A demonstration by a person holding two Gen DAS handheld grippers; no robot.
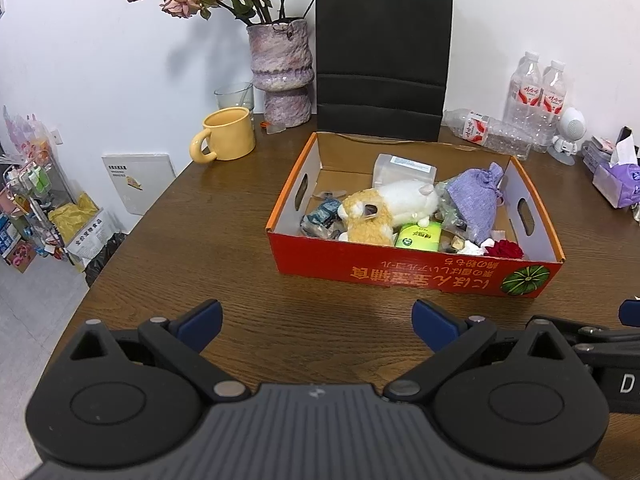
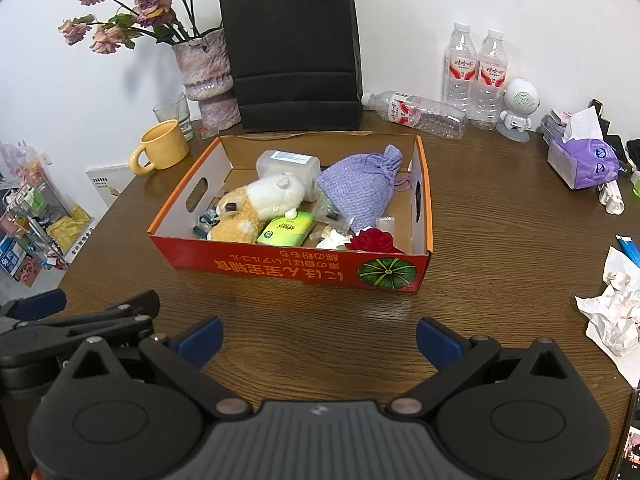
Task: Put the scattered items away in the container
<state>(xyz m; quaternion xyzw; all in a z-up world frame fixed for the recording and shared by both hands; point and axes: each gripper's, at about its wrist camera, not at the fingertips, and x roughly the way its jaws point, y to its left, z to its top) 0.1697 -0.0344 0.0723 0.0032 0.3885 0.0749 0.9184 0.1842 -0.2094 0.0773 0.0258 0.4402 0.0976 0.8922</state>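
Left claw [image 1: 317,326], right claw [image 2: 319,340], black linkage arms, blue finger pads [image 1: 200,320], silver pivot screws, ribbed grey housing, white letter D

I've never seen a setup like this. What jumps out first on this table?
The red cardboard box with a pumpkin print sits mid-table, packed with a white-and-tan plush toy, a lilac drawstring pouch and a red fabric rose. Behind it stand a tall black paper bag and a mottled purple vase of dried roses. Both grippers, left and right, hover open and empty near the table's front edge.

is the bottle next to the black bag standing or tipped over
Tipped over. The bottle lies on its side on the table, cap pointing toward the black bag, while two other bottles stand upright behind it.
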